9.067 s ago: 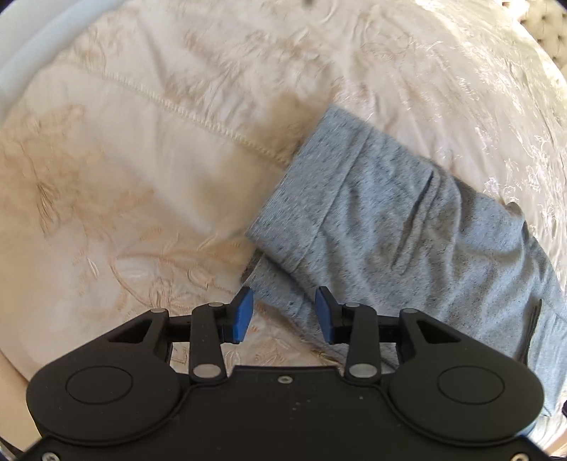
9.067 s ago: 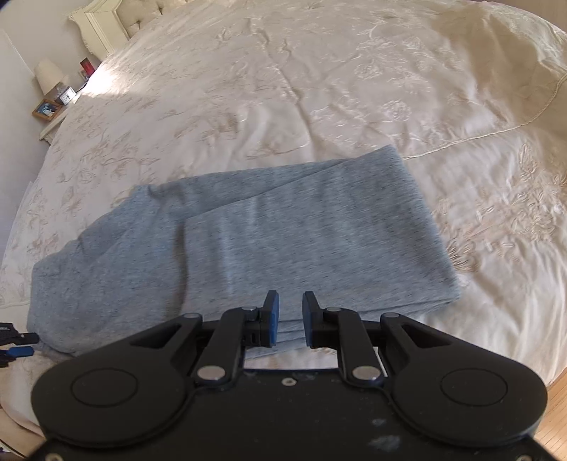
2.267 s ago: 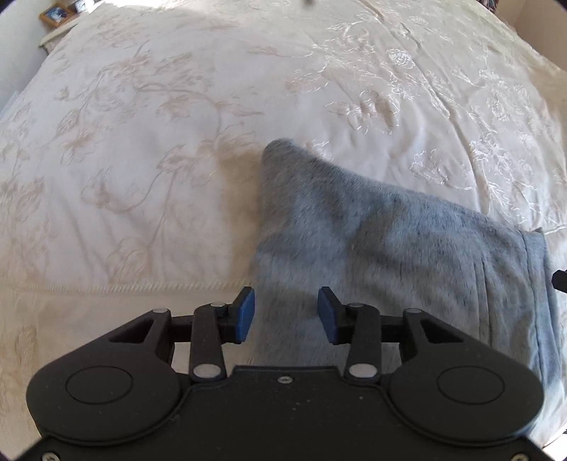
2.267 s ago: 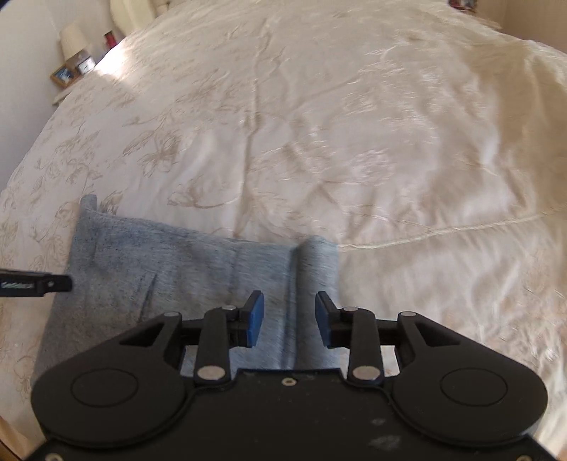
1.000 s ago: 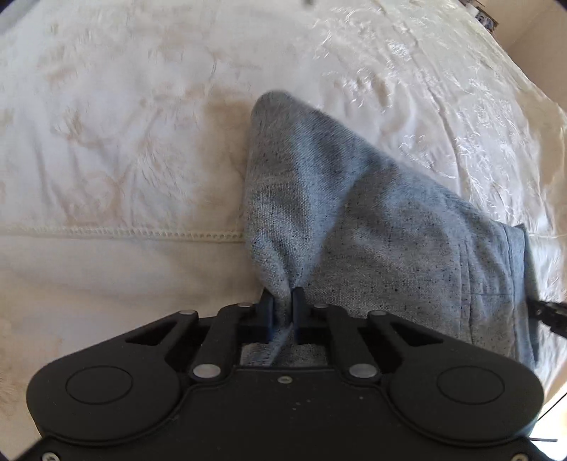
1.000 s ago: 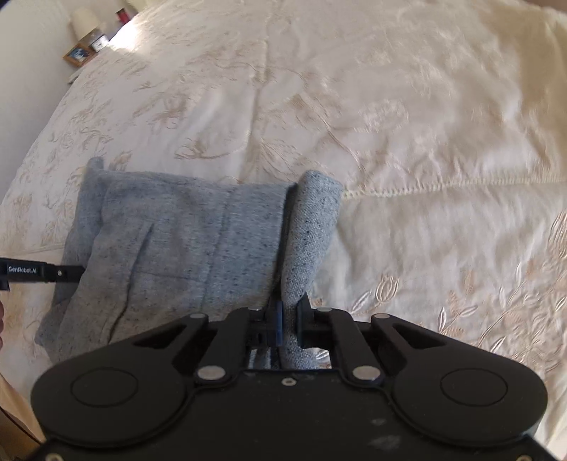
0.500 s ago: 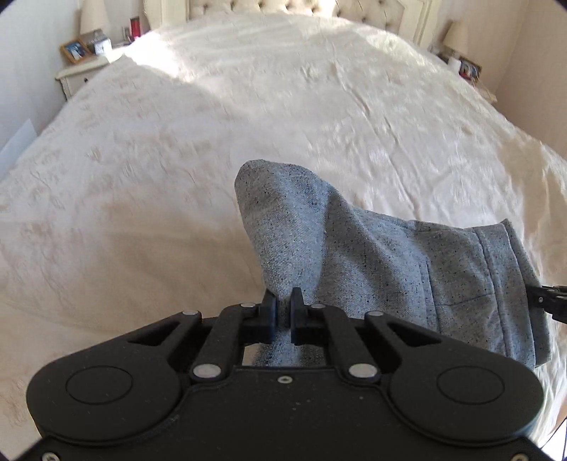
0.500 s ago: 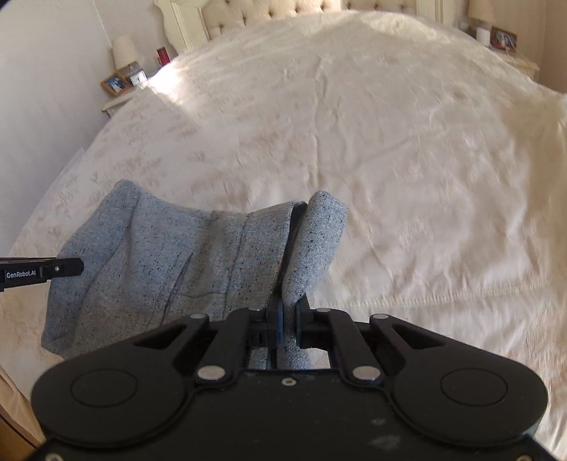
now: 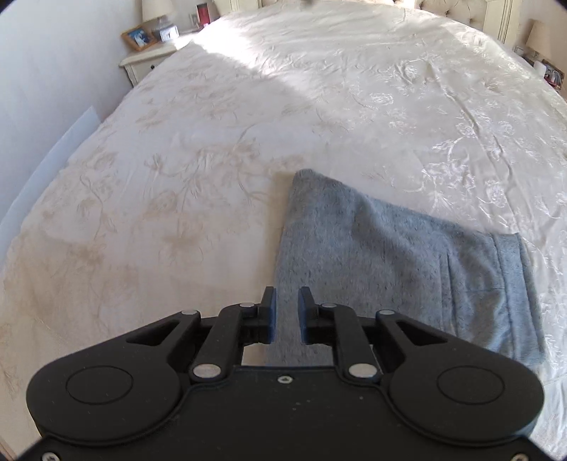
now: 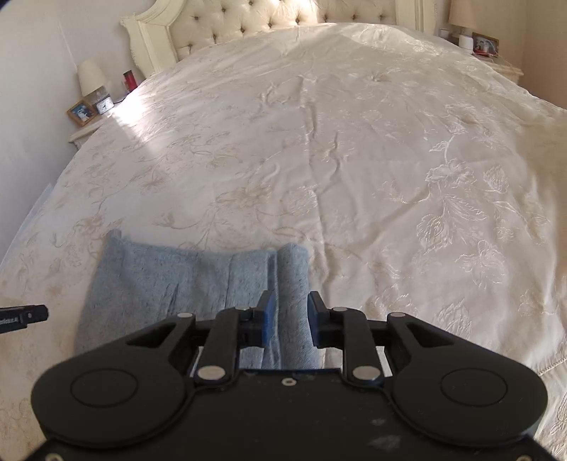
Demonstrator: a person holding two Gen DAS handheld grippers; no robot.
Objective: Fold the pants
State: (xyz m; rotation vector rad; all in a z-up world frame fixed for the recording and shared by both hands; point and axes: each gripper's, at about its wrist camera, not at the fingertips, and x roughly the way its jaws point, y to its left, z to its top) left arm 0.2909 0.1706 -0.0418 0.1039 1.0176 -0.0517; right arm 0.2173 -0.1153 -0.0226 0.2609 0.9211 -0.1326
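The grey pants (image 9: 397,259) lie folded into a compact rectangle on the cream bedspread (image 9: 219,149). My left gripper (image 9: 285,315) is open, its jaws a little apart over the fold's near left edge. In the right wrist view the pants (image 10: 170,280) lie at lower left. My right gripper (image 10: 290,321) is open, with the rolled right edge of the pants between its jaws, not pinched. The tip of the left gripper (image 10: 24,315) shows at the left edge of that view.
The embroidered bedspread (image 10: 372,159) runs to a tufted headboard (image 10: 248,25). A nightstand (image 9: 149,60) with lamp and photo frame stands at the left, another nightstand (image 10: 489,53) at the far right. A white wall (image 9: 42,88) runs along the bed's left side.
Both grippers were shut on the lifted edge of the pants half a second ago. Now both have opened and the fabric has dropped flat onto the bed.
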